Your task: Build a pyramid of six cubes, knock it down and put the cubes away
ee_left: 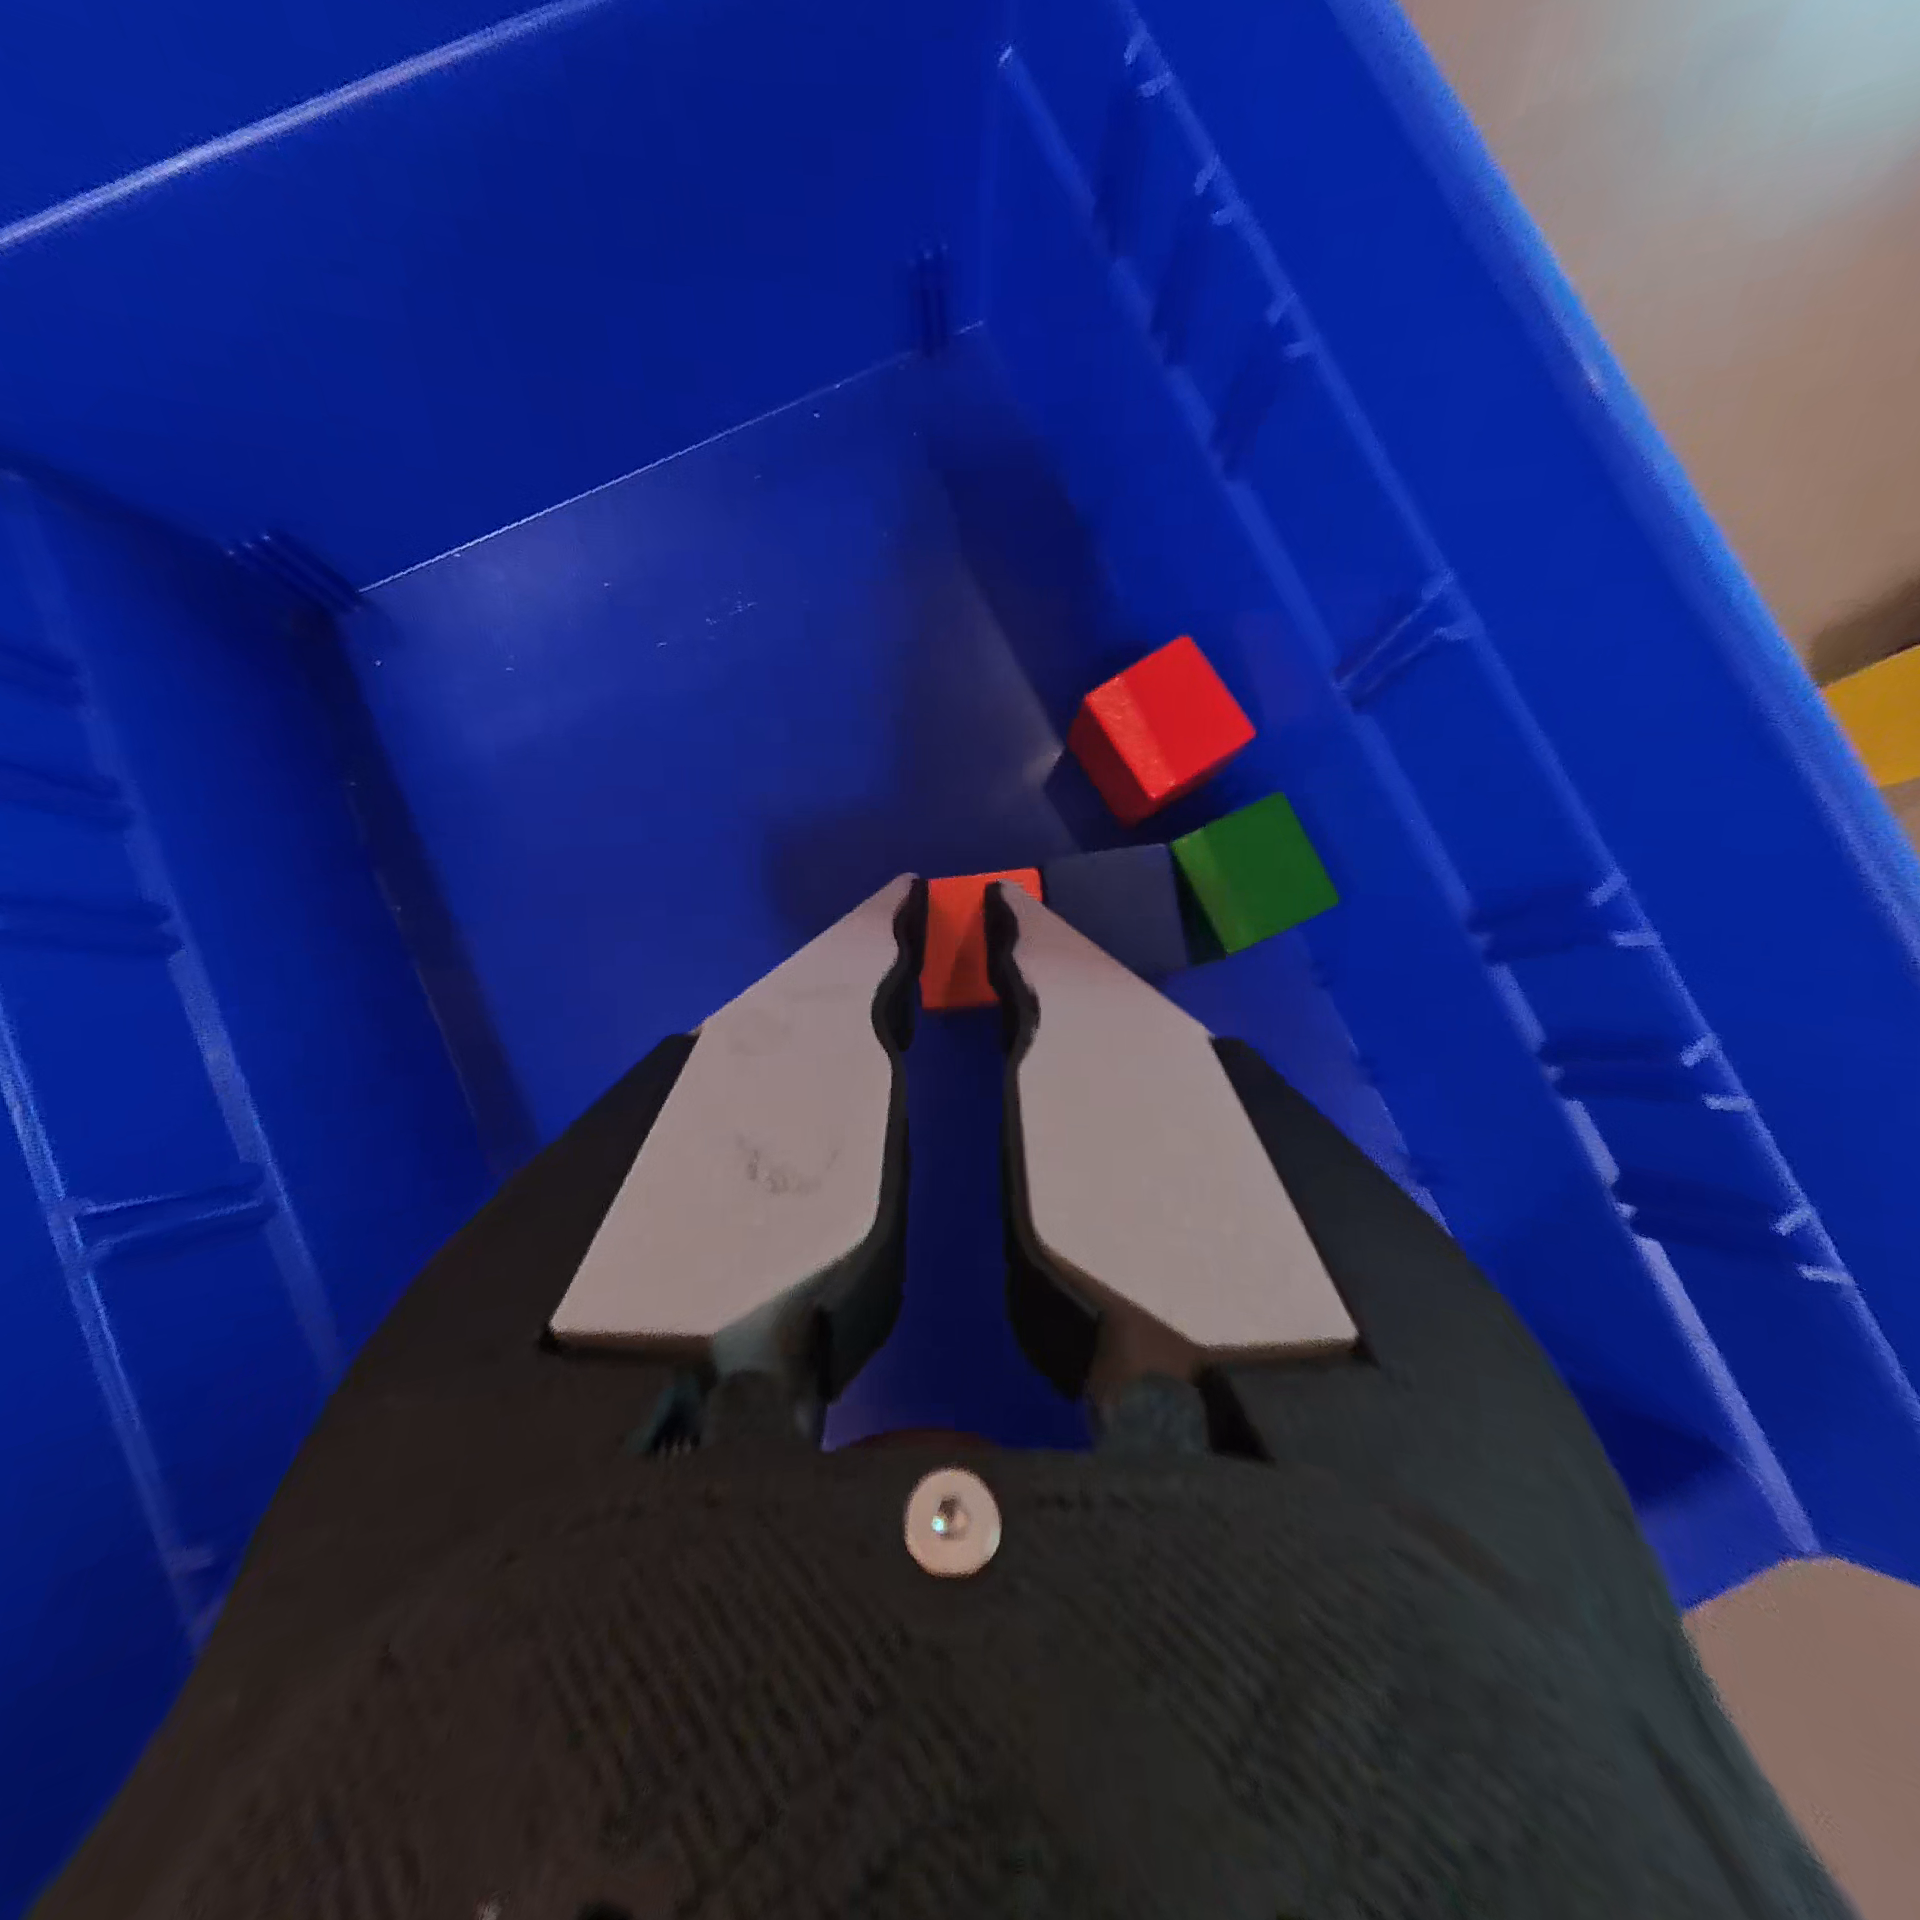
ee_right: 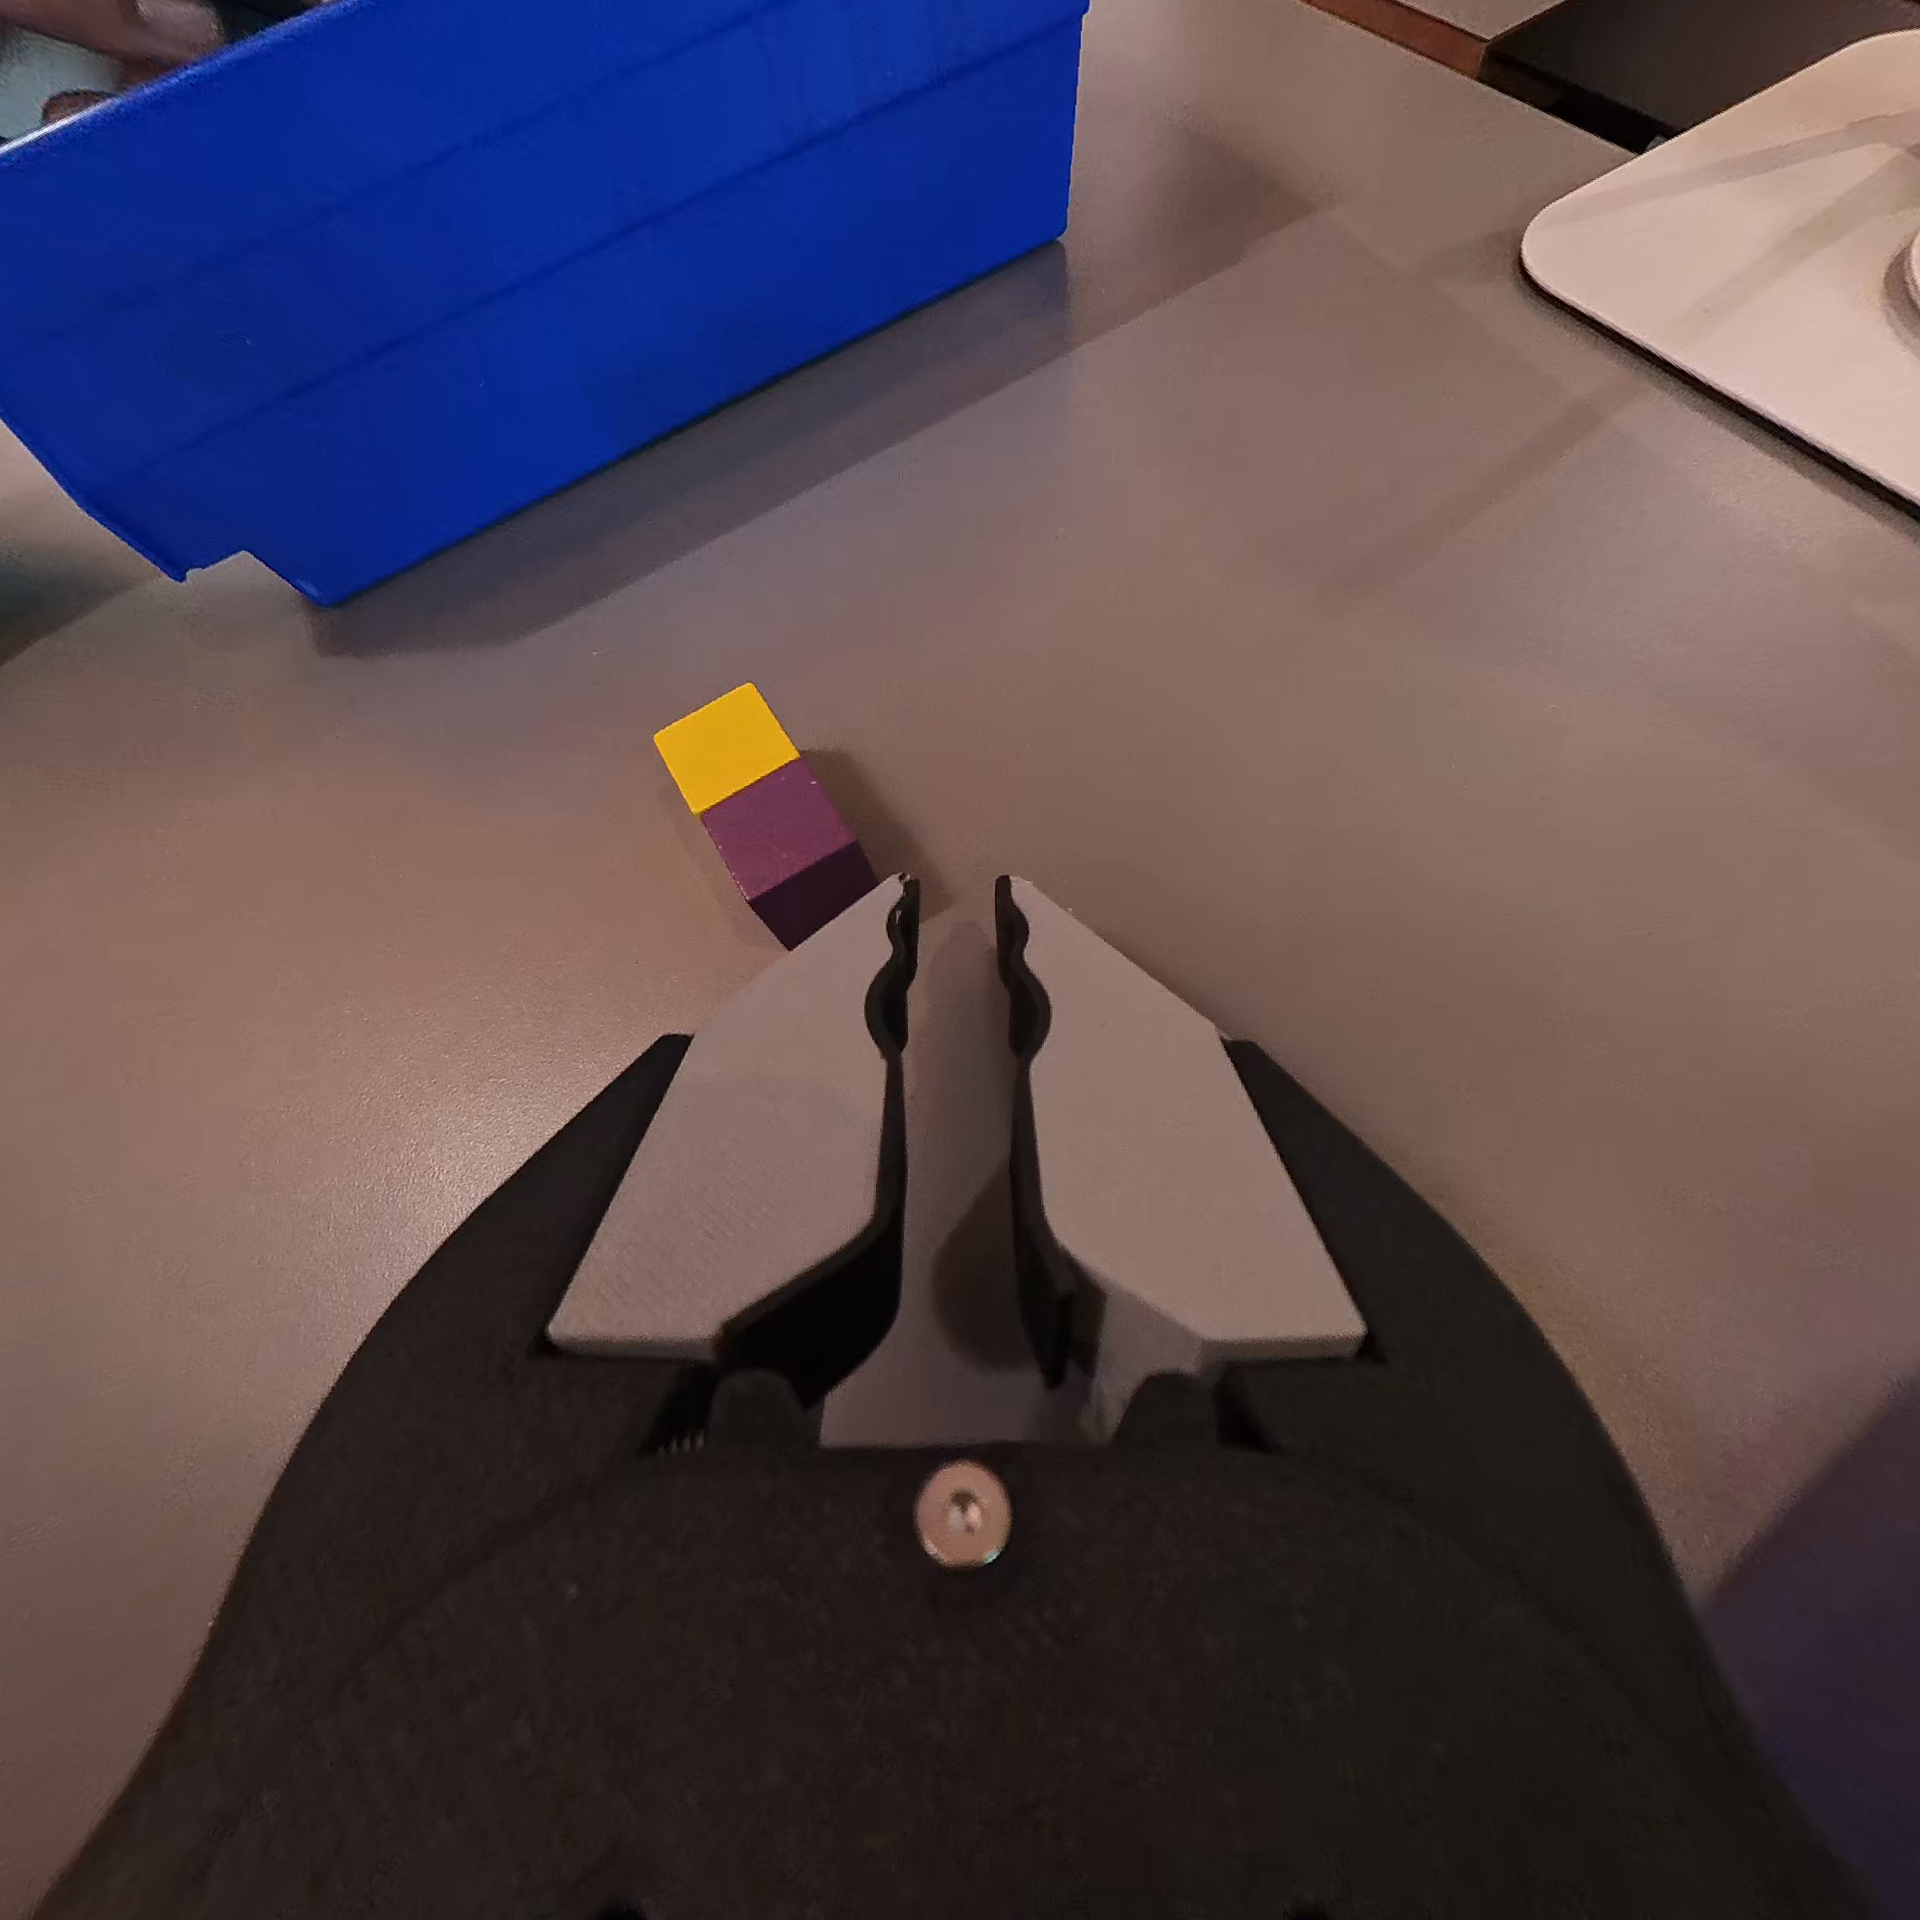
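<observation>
In the left wrist view my left gripper [ee_left: 957, 896] is inside the blue bin [ee_left: 623, 364] and is shut on an orange cube [ee_left: 953, 940], held low over the bin floor. A red cube [ee_left: 1158, 727], a green cube [ee_left: 1252, 871] and a dark blue cube [ee_left: 1117, 899] lie on the bin floor by its right wall. In the right wrist view my right gripper [ee_right: 957, 896] is open and empty above the table, just right of a purple cube [ee_right: 790, 847]. A yellow cube [ee_right: 724, 743] touches the purple cube's far side.
The blue bin [ee_right: 540, 270] stands at the far left of the grey table [ee_right: 1351, 675] in the right wrist view. A pale flat base plate [ee_right: 1725, 260] lies at the far right. A yellow object [ee_left: 1881, 722] shows outside the bin in the left wrist view. Tip to tip, the grippers are about 25 cm apart. My right tips are roughly 25 cm from the pale flat base plate [ee_right: 1725, 260].
</observation>
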Motion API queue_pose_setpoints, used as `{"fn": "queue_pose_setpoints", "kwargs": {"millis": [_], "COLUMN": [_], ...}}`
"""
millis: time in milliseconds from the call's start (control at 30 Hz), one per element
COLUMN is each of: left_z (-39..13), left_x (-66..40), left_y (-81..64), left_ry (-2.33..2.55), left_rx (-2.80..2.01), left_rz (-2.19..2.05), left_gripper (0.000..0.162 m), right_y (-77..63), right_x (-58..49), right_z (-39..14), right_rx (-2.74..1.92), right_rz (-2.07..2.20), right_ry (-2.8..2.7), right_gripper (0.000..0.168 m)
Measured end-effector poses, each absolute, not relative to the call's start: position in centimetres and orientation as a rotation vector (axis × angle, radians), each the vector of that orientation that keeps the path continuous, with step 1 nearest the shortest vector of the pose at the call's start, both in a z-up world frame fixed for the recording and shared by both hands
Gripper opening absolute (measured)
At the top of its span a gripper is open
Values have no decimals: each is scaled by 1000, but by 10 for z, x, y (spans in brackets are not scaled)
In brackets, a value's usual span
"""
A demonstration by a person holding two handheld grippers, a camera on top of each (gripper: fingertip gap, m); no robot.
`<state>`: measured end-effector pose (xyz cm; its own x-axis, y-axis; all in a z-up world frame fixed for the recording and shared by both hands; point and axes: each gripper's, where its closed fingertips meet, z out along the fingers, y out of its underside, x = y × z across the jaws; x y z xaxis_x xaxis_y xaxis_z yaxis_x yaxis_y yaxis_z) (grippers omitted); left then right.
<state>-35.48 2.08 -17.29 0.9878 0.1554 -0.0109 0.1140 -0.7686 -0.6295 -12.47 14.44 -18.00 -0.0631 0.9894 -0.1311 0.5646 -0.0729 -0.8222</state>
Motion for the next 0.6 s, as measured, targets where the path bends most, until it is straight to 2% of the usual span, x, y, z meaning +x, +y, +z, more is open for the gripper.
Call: {"fn": "queue_pose_setpoints", "kwargs": {"millis": [600], "left_z": [-173], "left_x": [-347], "left_y": [15], "left_ry": [-136], "left_rx": [-2463], "left_rz": [82], "left_gripper": [16], "right_y": [144], "right_x": [-126], "right_z": [-181], "right_rx": [-1670], "right_rz": [1011], "right_ry": [-1682], "right_gripper": [11]}}
